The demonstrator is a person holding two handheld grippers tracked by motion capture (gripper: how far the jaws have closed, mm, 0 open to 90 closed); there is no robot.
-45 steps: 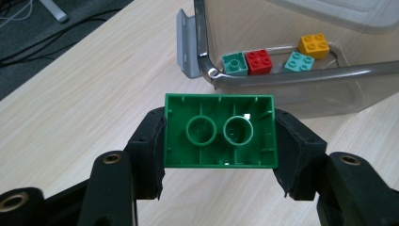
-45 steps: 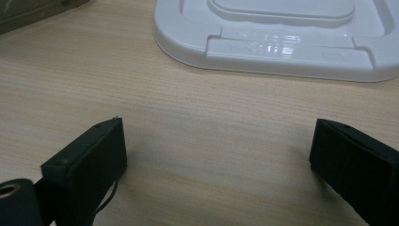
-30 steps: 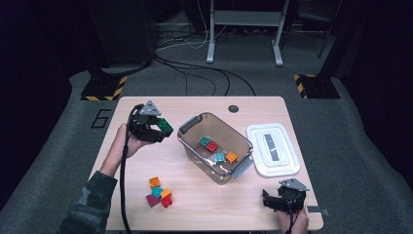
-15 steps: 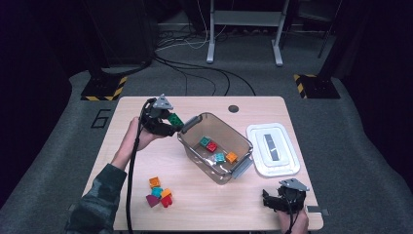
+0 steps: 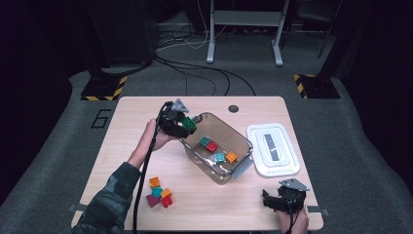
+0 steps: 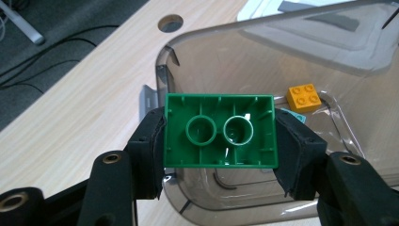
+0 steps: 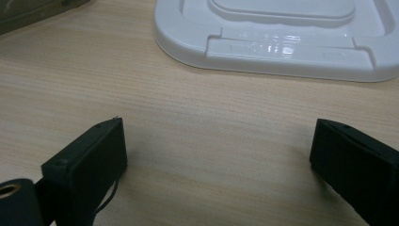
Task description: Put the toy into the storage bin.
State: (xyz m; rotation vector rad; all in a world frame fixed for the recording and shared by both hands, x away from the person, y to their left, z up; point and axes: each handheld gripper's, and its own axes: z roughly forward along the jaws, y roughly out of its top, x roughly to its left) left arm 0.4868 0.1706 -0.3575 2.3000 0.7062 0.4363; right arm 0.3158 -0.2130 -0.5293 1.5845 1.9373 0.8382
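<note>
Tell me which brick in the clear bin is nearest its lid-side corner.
The orange brick: it lies closest to the white lid, beyond the teal, red and green ones.

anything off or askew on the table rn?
Nothing stands out. The left tool squarely clamps a green brick at the clear bin rim; the white lid lies flat beside the bin, and loose bricks sit clustered, unspilled.

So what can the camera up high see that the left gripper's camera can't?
The high view alone has the loose blocks on the table, the right gripper and the person's sleeve. The left gripper view alone shows the green block's hollow underside with two round tubes, pinched between black pads. Both show the clear bin, the orange block inside it, the white lid and the table's round hole.
</note>
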